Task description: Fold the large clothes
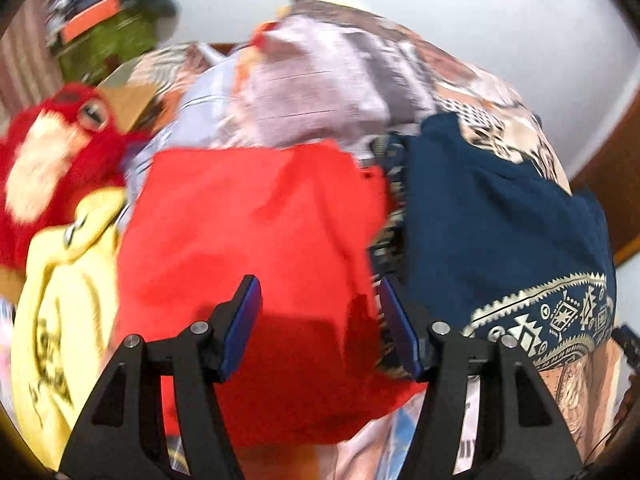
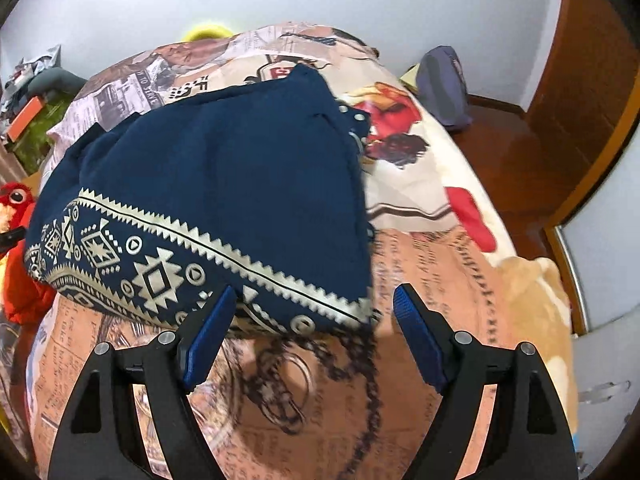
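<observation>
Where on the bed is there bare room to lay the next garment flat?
Free: the printed bedspread right of the navy garment, up to the tan plush, and the strip in front of the navy hem. Crowded: the left side, where the red garment, yellow shirt and red plush toy lie packed together.

A bed (image 2: 432, 264) with a newspaper-print cover carries a folded navy garment (image 2: 224, 184) with a cream patterned border. Beside it lies a red garment (image 1: 256, 264). A yellow cloth (image 1: 60, 320) and a red plush bird (image 1: 52, 152) rest at the bed's left side.
</observation>
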### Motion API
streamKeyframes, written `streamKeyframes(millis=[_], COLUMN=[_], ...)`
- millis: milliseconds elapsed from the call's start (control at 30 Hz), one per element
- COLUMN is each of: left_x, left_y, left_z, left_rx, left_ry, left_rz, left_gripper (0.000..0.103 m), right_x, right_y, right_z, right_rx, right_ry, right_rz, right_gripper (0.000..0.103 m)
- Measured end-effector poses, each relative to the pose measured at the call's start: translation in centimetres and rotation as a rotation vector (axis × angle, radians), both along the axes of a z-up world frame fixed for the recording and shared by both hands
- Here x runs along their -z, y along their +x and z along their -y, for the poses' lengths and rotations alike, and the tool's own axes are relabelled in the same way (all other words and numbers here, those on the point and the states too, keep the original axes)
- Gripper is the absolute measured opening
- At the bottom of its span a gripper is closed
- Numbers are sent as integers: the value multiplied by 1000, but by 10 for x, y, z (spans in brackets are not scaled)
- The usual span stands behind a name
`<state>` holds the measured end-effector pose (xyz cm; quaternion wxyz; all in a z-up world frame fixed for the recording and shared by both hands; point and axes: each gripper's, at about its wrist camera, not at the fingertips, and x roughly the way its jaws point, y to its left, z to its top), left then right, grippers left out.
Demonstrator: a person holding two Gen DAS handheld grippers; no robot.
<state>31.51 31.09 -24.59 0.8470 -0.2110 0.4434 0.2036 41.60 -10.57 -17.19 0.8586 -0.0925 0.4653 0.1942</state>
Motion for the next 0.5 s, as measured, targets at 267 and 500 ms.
streamKeyframes(millis=[267,500], left_x=[13,35], left_y=[-30,-18], left_z=[-4,24], left_rx=[-22,34], left_ry=[-436,-577], left_rz=[148,141], left_gripper=[61,61], right_x=[-15,-17], right_y=[-8,-19], right_z=[11,4], right_rx=[34,-1], right_ry=[42,39], right_rz=[4,18], right_gripper=[78,78])
